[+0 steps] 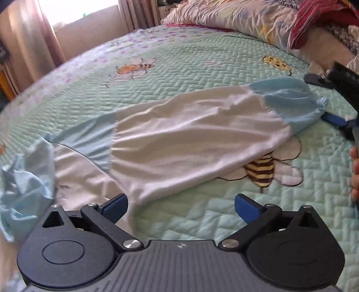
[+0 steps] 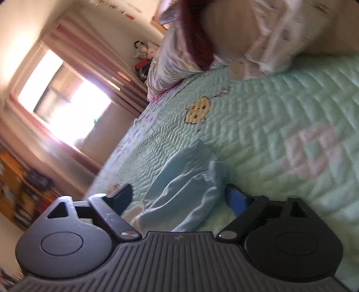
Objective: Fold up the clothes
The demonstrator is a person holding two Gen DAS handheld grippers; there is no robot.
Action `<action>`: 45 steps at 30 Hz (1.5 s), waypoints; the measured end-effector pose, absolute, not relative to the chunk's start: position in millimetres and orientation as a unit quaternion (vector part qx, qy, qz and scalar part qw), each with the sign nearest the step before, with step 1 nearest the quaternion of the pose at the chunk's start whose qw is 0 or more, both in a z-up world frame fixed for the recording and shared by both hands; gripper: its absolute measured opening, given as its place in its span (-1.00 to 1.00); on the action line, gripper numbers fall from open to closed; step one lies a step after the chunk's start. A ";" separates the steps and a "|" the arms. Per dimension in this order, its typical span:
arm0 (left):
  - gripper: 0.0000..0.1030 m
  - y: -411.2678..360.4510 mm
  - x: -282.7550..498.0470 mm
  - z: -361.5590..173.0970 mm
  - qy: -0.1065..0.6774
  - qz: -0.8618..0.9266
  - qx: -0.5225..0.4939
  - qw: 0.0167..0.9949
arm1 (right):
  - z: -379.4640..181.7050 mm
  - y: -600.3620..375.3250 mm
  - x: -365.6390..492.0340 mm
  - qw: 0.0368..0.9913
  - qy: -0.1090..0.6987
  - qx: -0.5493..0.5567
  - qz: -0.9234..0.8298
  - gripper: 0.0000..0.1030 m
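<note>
though blurred, both claws gape; garment [image 1: 190,134] hides the bee [image 1: 261,171].

- I'm over a bed spread with a mint-green quilt [image 1: 202,56] stitched with bees.
- Ahead, a bright window [image 2: 65,98] glares between pink curtains [image 1: 24,38].
- Rumpled pillows [image 1: 235,15] are heaped at the head.
- Orange shelving [image 2: 13,179] stands beneath the window.
</note>
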State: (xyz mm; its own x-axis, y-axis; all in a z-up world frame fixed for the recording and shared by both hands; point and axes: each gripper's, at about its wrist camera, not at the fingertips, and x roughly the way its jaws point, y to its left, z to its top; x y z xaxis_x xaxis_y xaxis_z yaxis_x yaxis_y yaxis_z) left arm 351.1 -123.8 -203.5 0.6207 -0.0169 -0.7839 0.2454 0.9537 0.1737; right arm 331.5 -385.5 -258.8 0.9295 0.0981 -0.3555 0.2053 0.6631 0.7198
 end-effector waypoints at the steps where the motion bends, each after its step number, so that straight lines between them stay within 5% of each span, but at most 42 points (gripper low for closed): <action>1: 0.98 -122.6 349.9 -202.8 0.427 -0.070 0.141 0.891 | -257.9 -380.4 335.7 0.900 0.186 0.394 -0.029 1.00; 6: 0.98 -117.1 346.4 -201.8 0.421 -0.057 0.171 0.889 | -259.3 -381.5 336.3 0.906 0.175 0.385 -0.025 0.94; 7: 0.98 -115.7 346.0 -202.1 0.421 -0.054 0.175 0.889 | -260.7 -383.5 335.2 0.904 0.173 0.391 -0.021 0.73; 10: 0.98 -109.7 345.6 -202.6 0.423 -0.047 0.181 0.887 | -275.4 -391.5 338.3 0.882 0.185 0.433 0.002 -0.58; 11: 0.98 -106.8 345.4 -202.7 0.424 -0.046 0.178 0.887 | -281.4 -394.8 339.4 0.872 0.192 0.451 0.008 -0.75; 25: 0.98 -91.2 352.9 -207.8 0.461 -0.078 0.072 0.881 | -283.1 -408.1 328.0 0.860 0.180 0.478 -0.013 -0.67; 38: 0.98 -127.1 357.8 -189.2 0.446 -0.117 0.045 0.886 | -289.8 -426.8 316.1 0.842 0.168 0.511 -0.049 -0.94; 45: 0.98 -97.3 346.9 -190.8 0.457 -0.095 -0.011 0.884 | -288.8 -416.6 328.0 0.854 0.159 0.495 -0.027 -0.58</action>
State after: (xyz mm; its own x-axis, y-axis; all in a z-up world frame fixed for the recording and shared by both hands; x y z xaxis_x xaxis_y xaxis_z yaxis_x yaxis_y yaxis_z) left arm 346.9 -97.3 -190.8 0.5643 -0.1781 -0.8061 0.1577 0.9817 -0.1065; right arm 328.0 -416.6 -288.8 0.9478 0.1108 -0.2989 0.2046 0.5078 0.8368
